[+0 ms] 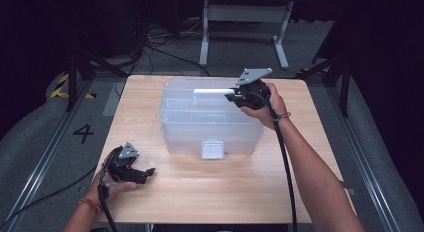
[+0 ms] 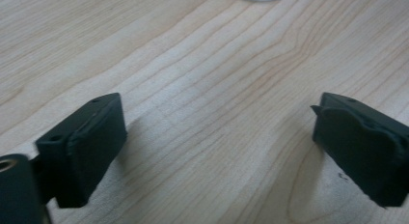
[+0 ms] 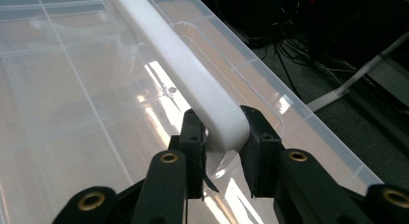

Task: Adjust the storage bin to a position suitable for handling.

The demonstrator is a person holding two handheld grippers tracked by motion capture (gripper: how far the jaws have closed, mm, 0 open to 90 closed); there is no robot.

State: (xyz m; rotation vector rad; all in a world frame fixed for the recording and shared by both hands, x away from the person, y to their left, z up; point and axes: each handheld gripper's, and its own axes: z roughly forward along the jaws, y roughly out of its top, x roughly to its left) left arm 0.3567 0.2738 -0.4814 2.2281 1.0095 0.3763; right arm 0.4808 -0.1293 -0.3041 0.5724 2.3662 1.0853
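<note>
A clear plastic storage box (image 1: pixel 210 119) with a lid stands in the middle of the wooden table (image 1: pixel 210 187). A white bar handle (image 1: pixel 212 91) lies along the lid's far side. My right gripper (image 1: pixel 235 95) is shut on the end of that white handle (image 3: pixel 193 79), its black pads (image 3: pixel 258 147) pressed against both sides. My left gripper (image 1: pixel 142 175) rests low over the table near the front left corner, open, with bare wood between its fingers (image 2: pixel 84 154). A white latch (image 1: pixel 212 149) sits on the box's near side.
Behind the table, cables (image 1: pixel 155 47) and a white stand's legs (image 1: pixel 242 37) lie on the grey floor. Yellow-black tape (image 1: pixel 62 87) marks the floor at the far left. Open wood lies between the box and the table's near edge.
</note>
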